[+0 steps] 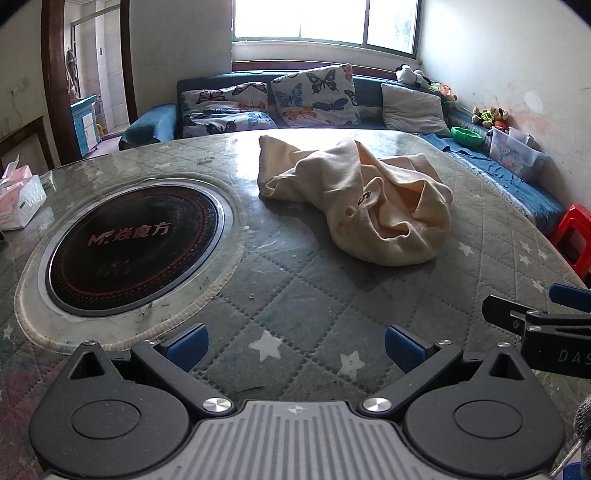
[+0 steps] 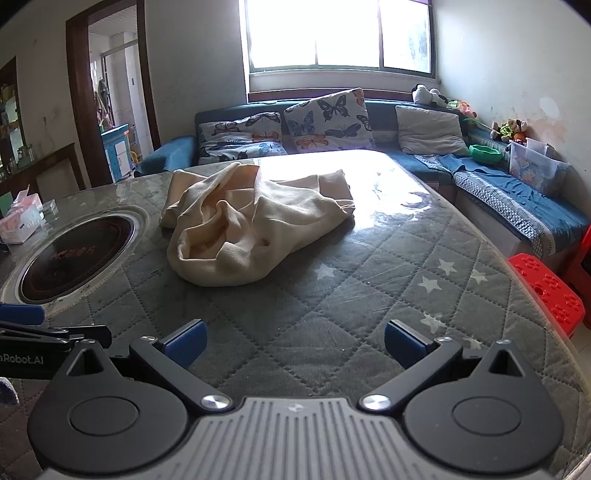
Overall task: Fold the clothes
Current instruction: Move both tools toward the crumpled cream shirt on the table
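Left gripper [image 1: 293, 347]: jaws spread wide and released, blue pads [image 1: 186, 347] flanking bare quilted cloth; nothing lies between them. Right gripper [image 2: 293, 343]: likewise released, its blue pads [image 2: 400, 341] well apart over the same star-printed surface. The two tools sit side by side near the close edge of the table [image 1: 306, 295] (each shows at the margin of the other's view).

Beyond the jaws, well apart from both, lies the cream garment [image 1: 354, 201], crumpled in a loose heap on the table's far half, with a dark printed mark on one fold; it lies ahead and to the right in the left wrist view and ahead and slightly left in the right wrist view [image 2: 251, 221]. Neither gripper touches it.

Left of the garment, a round black induction cooktop [image 1: 135, 243] is set into the tabletop. A tissue pack [image 1: 18, 199] rests at the table's left edge. Behind the table: a blue corner sofa [image 2: 491, 177] with butterfly-print cushions [image 1: 314, 96], a red plastic stool [image 2: 546, 291] to the right, and a bright window [image 2: 336, 33].
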A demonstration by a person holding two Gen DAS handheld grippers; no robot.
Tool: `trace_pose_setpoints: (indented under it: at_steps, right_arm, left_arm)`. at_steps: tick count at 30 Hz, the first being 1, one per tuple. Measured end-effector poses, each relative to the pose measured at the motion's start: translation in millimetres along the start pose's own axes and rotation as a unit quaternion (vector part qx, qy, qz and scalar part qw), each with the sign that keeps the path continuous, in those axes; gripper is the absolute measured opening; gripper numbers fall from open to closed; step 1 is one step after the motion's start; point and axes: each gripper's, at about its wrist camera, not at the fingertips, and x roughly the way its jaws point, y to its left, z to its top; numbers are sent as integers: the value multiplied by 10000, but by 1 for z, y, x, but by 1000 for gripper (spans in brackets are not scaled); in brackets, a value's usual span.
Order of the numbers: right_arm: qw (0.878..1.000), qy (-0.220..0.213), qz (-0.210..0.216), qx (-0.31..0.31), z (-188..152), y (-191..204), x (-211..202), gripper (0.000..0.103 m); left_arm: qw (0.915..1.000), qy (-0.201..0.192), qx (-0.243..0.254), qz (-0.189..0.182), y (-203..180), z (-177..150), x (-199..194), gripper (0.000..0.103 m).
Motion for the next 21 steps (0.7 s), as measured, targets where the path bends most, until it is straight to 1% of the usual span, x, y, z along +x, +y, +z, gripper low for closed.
trace_pose_setpoints:
  at_steps: [21]
  right_arm:
    - [10000, 47, -6, -73, 18, -6, 22, 103]
  left_arm:
    - [9997, -34, 227, -5, -9, 23, 19, 103]
